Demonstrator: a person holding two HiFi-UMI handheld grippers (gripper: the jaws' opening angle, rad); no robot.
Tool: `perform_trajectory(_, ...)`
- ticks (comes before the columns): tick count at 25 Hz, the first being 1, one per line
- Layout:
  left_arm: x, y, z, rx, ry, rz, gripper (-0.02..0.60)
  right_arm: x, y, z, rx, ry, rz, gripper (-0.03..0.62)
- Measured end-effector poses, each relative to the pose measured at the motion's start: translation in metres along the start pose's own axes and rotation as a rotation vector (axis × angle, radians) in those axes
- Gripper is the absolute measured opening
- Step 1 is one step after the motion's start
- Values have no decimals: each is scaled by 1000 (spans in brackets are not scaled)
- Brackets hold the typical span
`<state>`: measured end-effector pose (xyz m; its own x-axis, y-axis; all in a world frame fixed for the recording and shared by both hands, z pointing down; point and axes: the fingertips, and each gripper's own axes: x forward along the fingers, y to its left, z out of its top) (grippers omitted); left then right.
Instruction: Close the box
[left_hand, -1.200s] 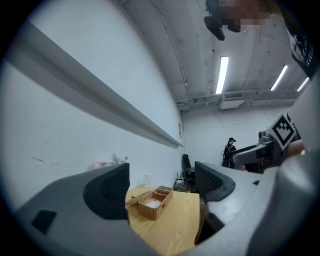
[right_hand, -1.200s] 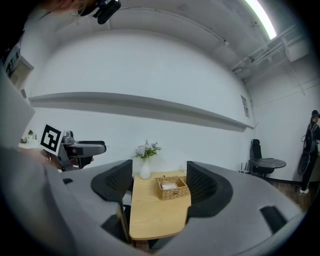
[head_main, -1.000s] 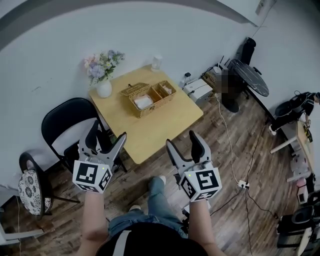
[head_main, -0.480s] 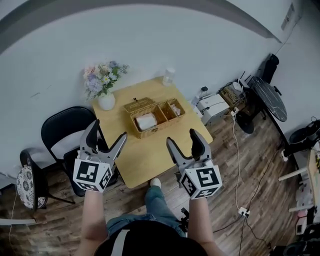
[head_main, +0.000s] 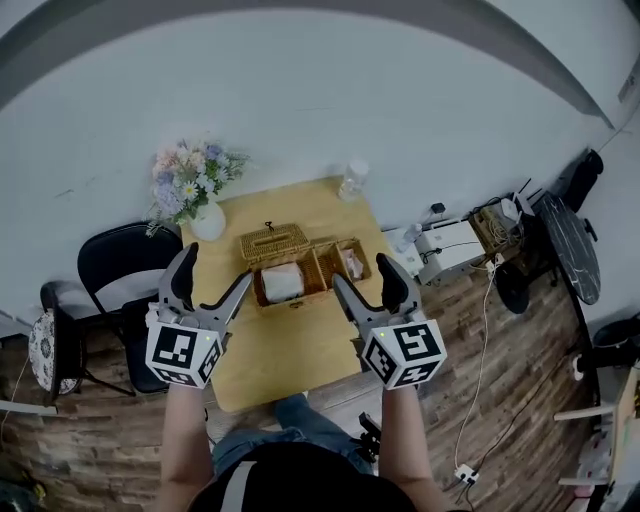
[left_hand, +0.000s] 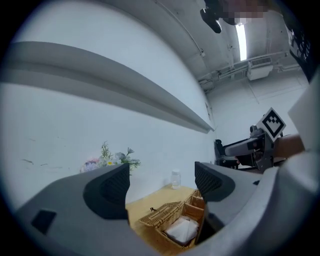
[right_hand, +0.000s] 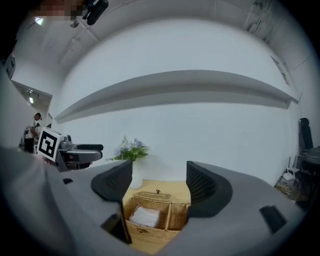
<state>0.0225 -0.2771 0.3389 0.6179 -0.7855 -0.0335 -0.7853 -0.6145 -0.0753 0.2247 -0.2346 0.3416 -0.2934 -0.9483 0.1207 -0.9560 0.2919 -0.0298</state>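
While the wicker box (head_main: 300, 272) sits open at the middle of the worktop (head_main: 290, 345), its lid (head_main: 274, 241) thrown back toward 12 o'clock, the left gripper (head_main: 213, 277) and right gripper (head_main: 362, 279) hover short of it at 8 and 4 o'clock, jaws wide, nothing between them. The approach looks to be in hand; next, one gripper must reach the lid's far edge and tip it forward. A flower vase (head_main: 207, 222) at 10 o'clock, a clear jar (head_main: 351, 182) at 1 o'clock and a black chair (head_main: 110, 260) at 9 o'clock stand clear.

Head view overhead; gripper views low, all share box (head_main: 275, 243).
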Motion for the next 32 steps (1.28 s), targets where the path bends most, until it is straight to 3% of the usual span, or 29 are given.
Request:
perform_trajectory(6,25,3,-18,6,60,101,413,57,-31,-18,4,91,138,347)
perform_trajectory(14,26,22,-47,-19,121,193,413,128,-32,-57,-1,285,308,348)
perform_trajectory(24,35,27,-63,-30,145,196,413,205,-38,-114,158,602,423,347)
perform_trajectory(28,37,29,-71,-36,169,192,413,228,-40,-145,139,741,442,347)
perform_trajectory(32,33,32,-79,-41,202,196,413,242,-36,-177,192,892,470,347)
